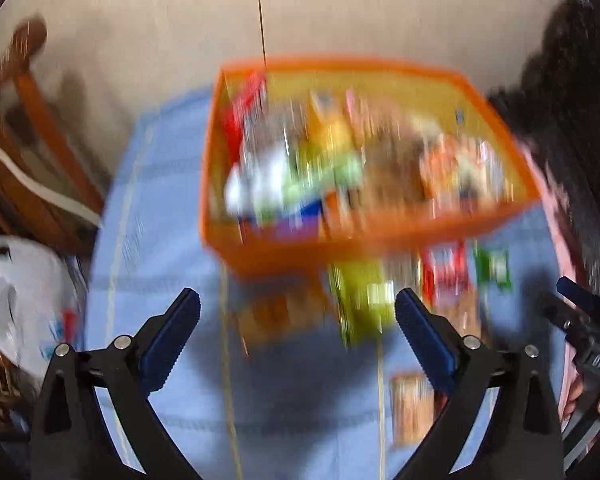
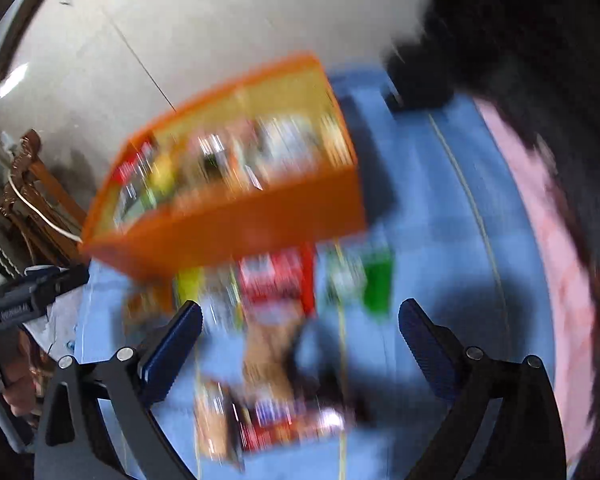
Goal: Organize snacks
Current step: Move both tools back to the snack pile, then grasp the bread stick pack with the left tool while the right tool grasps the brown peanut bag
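Blurred throughout. Centre frame: orange bin (image 1: 380, 244) crowded with snack packets, on a blue cloth (image 1: 160, 216). Below it, loose packets: yellow-green (image 1: 360, 300), red (image 1: 446, 276), green (image 1: 494, 268). Foreground: left gripper (image 1: 298, 316), jaws spread wide, nothing between. Far left: white bag (image 1: 20, 292).

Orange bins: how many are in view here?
1. The orange bin sits on the blue cloth, filled with snack packets, with loose packets lying in front of it. Blur could hide others.

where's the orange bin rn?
The orange bin sits on the blue cloth, upper centre in both wrist views, already packed with snacks; loose packets lie on the cloth just in front of it.
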The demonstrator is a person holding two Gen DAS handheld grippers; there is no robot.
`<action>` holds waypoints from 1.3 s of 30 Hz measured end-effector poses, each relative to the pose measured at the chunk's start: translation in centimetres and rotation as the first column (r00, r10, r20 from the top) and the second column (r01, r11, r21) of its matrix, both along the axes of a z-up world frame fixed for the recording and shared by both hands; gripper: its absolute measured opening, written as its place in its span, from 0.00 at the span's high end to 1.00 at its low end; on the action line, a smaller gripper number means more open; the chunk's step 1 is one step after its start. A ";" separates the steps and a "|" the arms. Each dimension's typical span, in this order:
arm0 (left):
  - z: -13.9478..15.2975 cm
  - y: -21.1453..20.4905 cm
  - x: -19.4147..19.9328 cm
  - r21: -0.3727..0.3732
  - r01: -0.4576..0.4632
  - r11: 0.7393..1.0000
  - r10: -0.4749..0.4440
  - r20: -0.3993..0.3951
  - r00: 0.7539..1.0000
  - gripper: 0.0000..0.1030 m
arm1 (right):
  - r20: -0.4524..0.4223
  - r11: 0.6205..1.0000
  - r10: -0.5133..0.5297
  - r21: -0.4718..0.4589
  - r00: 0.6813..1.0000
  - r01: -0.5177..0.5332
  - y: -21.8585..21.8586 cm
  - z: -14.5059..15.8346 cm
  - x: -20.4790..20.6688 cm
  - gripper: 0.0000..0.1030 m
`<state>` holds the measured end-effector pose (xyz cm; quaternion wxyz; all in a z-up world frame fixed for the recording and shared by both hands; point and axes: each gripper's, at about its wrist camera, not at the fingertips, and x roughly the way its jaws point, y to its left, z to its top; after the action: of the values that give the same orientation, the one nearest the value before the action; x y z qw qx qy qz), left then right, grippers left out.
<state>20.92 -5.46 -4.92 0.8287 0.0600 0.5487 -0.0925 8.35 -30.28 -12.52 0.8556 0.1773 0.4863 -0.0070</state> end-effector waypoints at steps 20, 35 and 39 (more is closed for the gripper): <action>-11.2 -5.7 -9.8 0.030 0.052 0.998 -0.041 -0.289 0.957 0.05 | -0.186 0.996 0.007 0.090 0.982 0.010 1.6 -4.4 -10.7 0.04; -11.3 -4.2 -10.5 0.120 0.051 0.992 -0.023 -0.223 0.975 0.67 | -0.170 0.998 0.057 0.027 0.984 -0.053 1.3 -3.3 -10.5 0.04; -10.7 -0.5 -10.9 0.100 0.008 0.995 0.014 -0.215 0.976 0.67 | -0.120 0.990 0.130 -0.038 0.984 -0.135 3.6 -2.0 -6.8 0.04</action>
<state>10.07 -6.00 -15.63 0.7604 0.0905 0.6394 -0.0696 1.55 -26.64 -14.53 0.8279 0.1242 0.5463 0.0282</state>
